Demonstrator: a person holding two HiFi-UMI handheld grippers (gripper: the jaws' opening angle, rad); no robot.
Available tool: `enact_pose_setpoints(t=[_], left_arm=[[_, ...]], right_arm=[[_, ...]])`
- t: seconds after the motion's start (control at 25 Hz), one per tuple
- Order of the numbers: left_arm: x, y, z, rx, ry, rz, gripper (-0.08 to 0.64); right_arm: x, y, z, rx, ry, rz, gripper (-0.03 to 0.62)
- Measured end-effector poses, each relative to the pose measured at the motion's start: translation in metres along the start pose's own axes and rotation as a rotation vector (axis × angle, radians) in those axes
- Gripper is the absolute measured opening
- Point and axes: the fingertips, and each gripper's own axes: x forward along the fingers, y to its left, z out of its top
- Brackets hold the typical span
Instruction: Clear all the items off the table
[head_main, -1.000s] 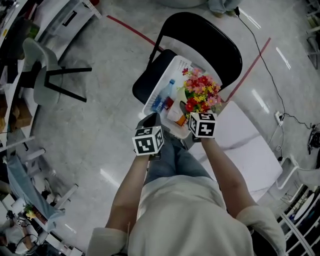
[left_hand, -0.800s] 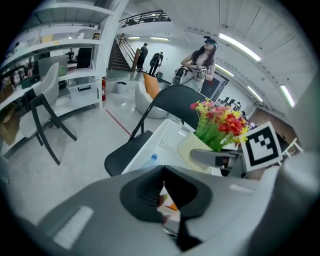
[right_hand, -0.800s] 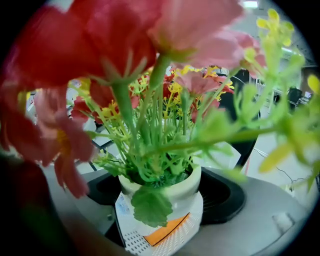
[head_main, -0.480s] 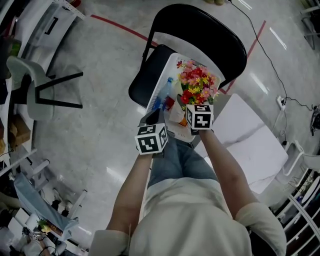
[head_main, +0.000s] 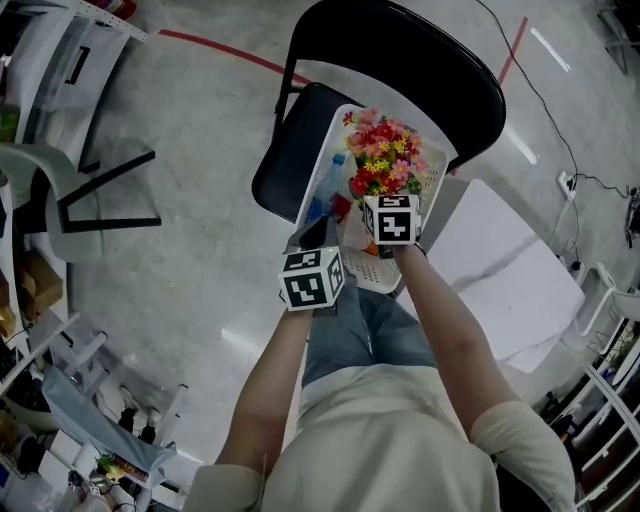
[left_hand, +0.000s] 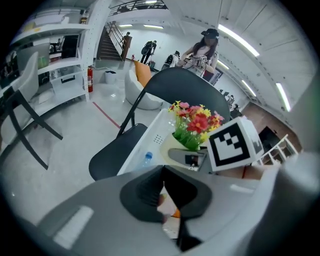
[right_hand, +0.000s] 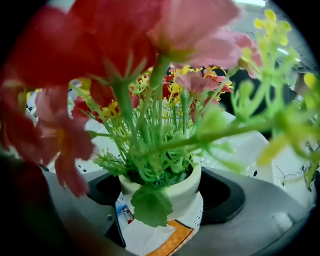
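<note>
Holding the flower pot (right_hand: 170, 192), the right tool (head_main: 388, 205) has its jaws closed against the two sides of the white pot body, with the artificial blooms rising in front of its camera. The pot hangs upright over the near end of the white perforated basket (head_main: 432, 172). The basket rests on the seat of a black folding chair (head_main: 400, 60). The white tabletop (head_main: 500, 280) lies to the person's right, well apart from the pot.

The left tool (left_hand: 167, 192) has its jaws drawn together at the tips and grips nothing. It hovers just beside the basket's near left corner.

Basket contents below the pot: a water bottle (head_main: 325, 185) with a blue cap, and a white and orange carton (right_hand: 150, 235) directly under the pot base.

Probable step: setting the pot down in the basket.

Hazards from this position:
- Tipping. The bouquet makes the pot top-heavy, and the carton beneath it offers an uneven seat. Releasing there could let the pot fall over.
- Snagging. Stems and leaves hang over the jaws. Drawing the right tool back could drag the pot with it.
- Basket shift. The basket's near end appears to extend past the chair seat. Added weight there could rock it or slide it off.
</note>
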Motion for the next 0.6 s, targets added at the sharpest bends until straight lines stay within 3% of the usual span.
enact_pose_setpoints(t=[0.6], left_arm=[[0.046, -0.001, -0.006, 0.014, 0.081, -0.033, 0.008]], right_arm=[[0.072, -0.02, -0.027, -0.041, 0.087, -0.07, 0.48]])
